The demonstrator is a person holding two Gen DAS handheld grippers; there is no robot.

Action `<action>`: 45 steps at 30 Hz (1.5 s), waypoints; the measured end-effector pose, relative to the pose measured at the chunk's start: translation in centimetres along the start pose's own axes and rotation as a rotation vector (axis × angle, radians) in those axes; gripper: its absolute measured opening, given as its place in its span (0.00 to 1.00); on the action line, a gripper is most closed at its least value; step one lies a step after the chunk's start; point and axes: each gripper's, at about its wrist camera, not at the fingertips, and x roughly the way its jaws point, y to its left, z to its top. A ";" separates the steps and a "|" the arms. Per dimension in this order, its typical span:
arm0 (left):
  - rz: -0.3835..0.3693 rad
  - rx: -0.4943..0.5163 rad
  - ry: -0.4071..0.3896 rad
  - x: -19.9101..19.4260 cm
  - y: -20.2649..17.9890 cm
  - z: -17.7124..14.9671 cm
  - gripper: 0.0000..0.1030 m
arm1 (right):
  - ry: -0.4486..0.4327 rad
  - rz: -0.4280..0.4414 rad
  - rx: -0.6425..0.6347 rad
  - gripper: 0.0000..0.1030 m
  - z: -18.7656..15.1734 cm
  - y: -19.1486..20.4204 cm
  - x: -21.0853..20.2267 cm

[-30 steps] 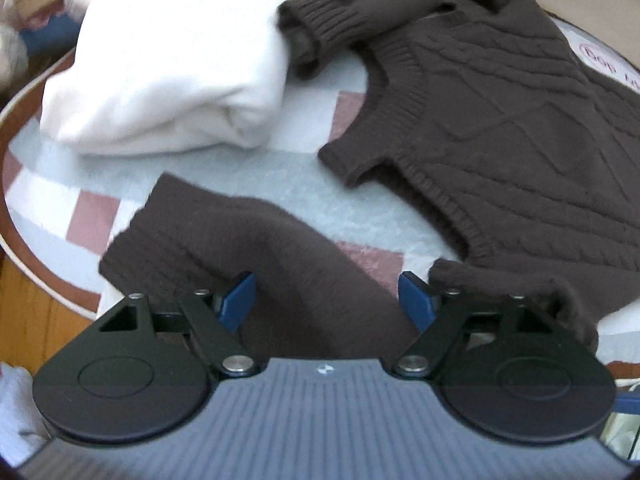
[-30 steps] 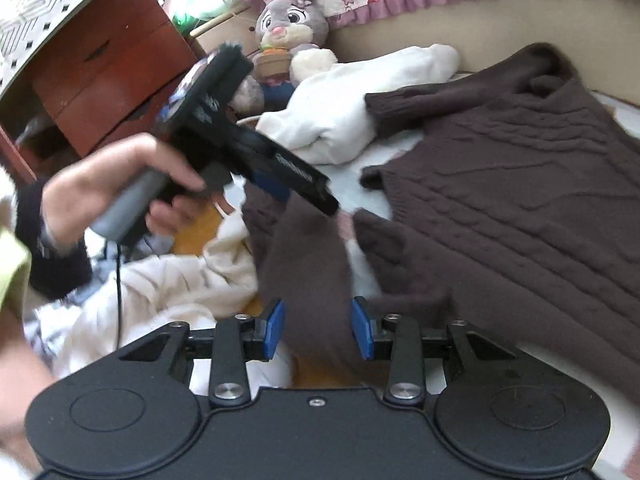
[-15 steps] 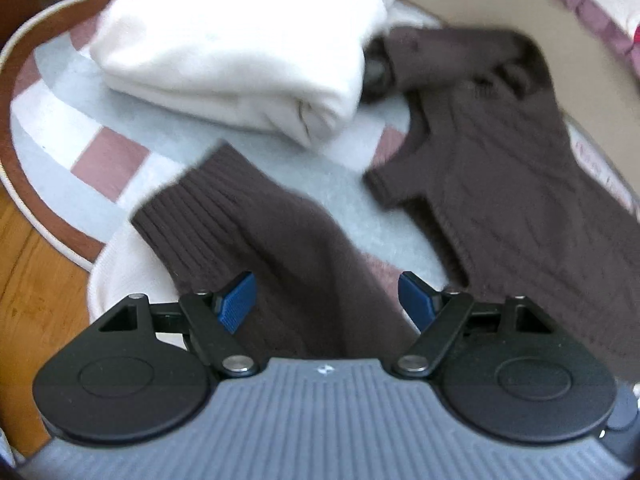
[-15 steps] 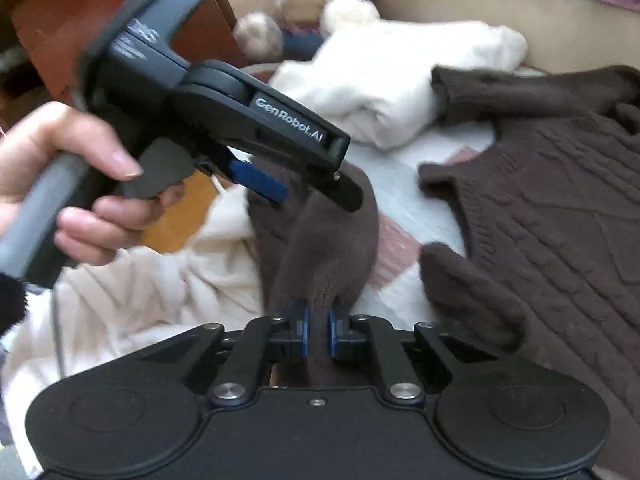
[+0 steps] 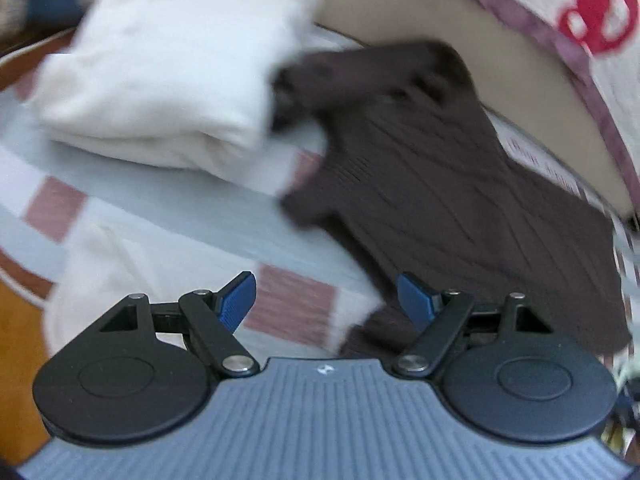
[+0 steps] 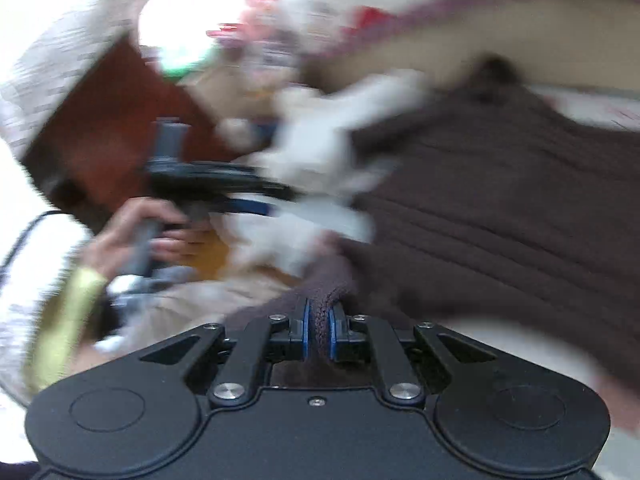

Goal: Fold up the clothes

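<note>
A dark brown cable-knit sweater [image 5: 460, 184] lies spread on a round patterned mat [image 5: 168, 216], its body filling the right of the blurred right wrist view [image 6: 500, 208]. My right gripper [image 6: 319, 330] is shut on a brown knit sleeve [image 6: 320, 320], pinched between its blue pads. My left gripper [image 5: 327, 300] stands open above the mat with nothing between its fingers; a bit of brown sleeve [image 5: 372, 336] shows just below its right finger. In the right wrist view the left gripper [image 6: 256, 204] hangs at the left, held by a hand [image 6: 140, 232].
A folded white garment [image 5: 168, 80] sits on the mat's far left. Loose cream cloth [image 5: 104, 280] drapes over the mat's near edge. A beige bed side with a pink-trimmed quilt [image 5: 560, 60] runs behind. A red-brown wooden cabinet [image 6: 108, 128] and plush toys stand at left.
My right gripper closed on the brown sleeve and carried it rightward toward the sweater body. The sleeve left the space between my left gripper's fingers, and the left gripper tilted up.
</note>
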 end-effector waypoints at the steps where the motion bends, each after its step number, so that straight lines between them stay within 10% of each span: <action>1: -0.013 0.018 0.017 0.6 -0.8 -0.2 0.76 | 0.032 -0.076 0.035 0.12 -0.2 -0.9 0.3; 8: -0.061 0.117 0.117 3.5 -4.5 -1.9 0.76 | 0.134 -0.490 0.132 0.17 -0.9 -2.9 1.8; 11: -0.133 0.141 0.150 3.3 -4.4 -2.7 0.67 | 0.050 -0.465 0.057 0.18 -0.5 -1.0 0.5; 15: -0.242 0.215 0.209 2.8 -5.2 -3.9 0.00 | -0.049 -0.306 -0.041 0.63 0.2 1.5 -0.6; 19: -0.362 0.149 0.231 2.2 -5.3 -4.4 0.00 | -0.028 -0.217 -0.168 0.68 0.5 3.7 1.1; 25: -0.433 0.125 0.239 1.9 -6.1 -4.6 0.00 | 0.066 -0.305 -0.458 0.70 -0.7 5.9 6.3; 29: -0.348 0.175 0.205 2.0 -6.9 -4.5 0.00 | 0.111 -0.370 -0.541 0.69 -0.7 5.4 9.5; 33: -0.124 0.265 0.156 1.7 -7.9 -4.4 0.01 | 0.057 -0.277 -0.492 0.12 -0.6 4.8 7.3; 40: -0.094 0.128 0.085 0.6 -6.1 -2.4 0.06 | -0.190 -0.012 -0.324 0.11 0.9 4.4 -4.9; 42: 0.009 0.153 0.094 1.2 -6.5 -2.5 0.06 | -0.253 -0.045 -0.199 0.11 1.0 2.3 -8.0; 45: 0.096 0.187 0.119 2.2 -7.1 -3.2 0.06 | -0.251 -0.322 0.047 0.12 0.7 -2.2 -9.7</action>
